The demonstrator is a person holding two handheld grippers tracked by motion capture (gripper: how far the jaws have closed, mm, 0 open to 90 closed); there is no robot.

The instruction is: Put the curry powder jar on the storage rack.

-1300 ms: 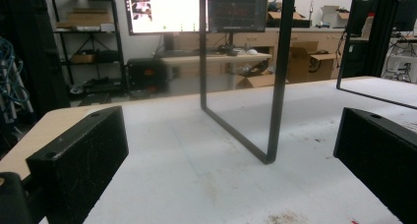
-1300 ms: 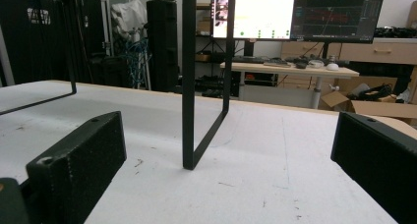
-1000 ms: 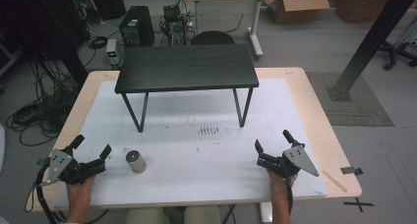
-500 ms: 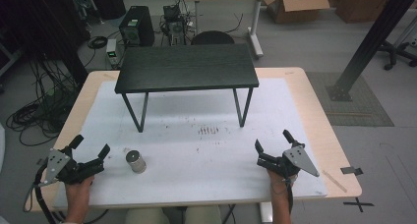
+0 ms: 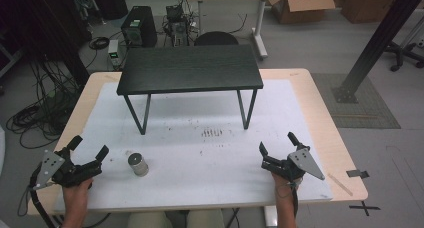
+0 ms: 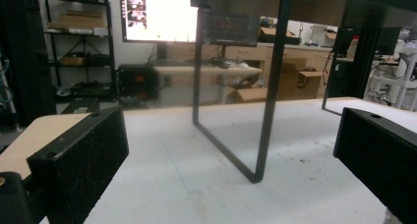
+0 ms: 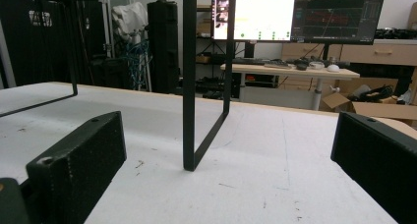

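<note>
Right now both tools sit low at the near edge of the tabletop (image 5: 320,118), one per hand, well apart. Left tool (image 5: 90,150) is at the near left corner, jaws spread wide, nothing between them, pointing right and slightly far. Left hand (image 5: 77,188) grips its body from below, cable trailing off the near left edge. Right tool (image 5: 277,147) is at the near right, jaws also spread and empty, grey plate on its right side, held by the right hand (image 5: 282,180).

White mat (image 5: 200,158) covers most of the tabletop, with dark scuff marks near its middle. Small metal can (image 5: 137,164) stands upright on the mat, just right of the left tool's jaws, not touching them, well apart from the right tool. Black stand (image 5: 190,70) sits on the far half of the mat on thin frame legs, top flat and bare.

Left gripper view: two black jaws low at either side, wide gap, stand leg (image 6: 268,86) straight ahead on the mat, monitor (image 6: 157,15) lit in the background. Right gripper view: same wide gap between jaws, another stand leg (image 7: 189,81) ahead, two monitors (image 7: 300,15) on a desk behind.

Floor beyond the tabletop has cables, a PC tower (image 5: 135,25) and cardboard boxes (image 5: 305,8).
</note>
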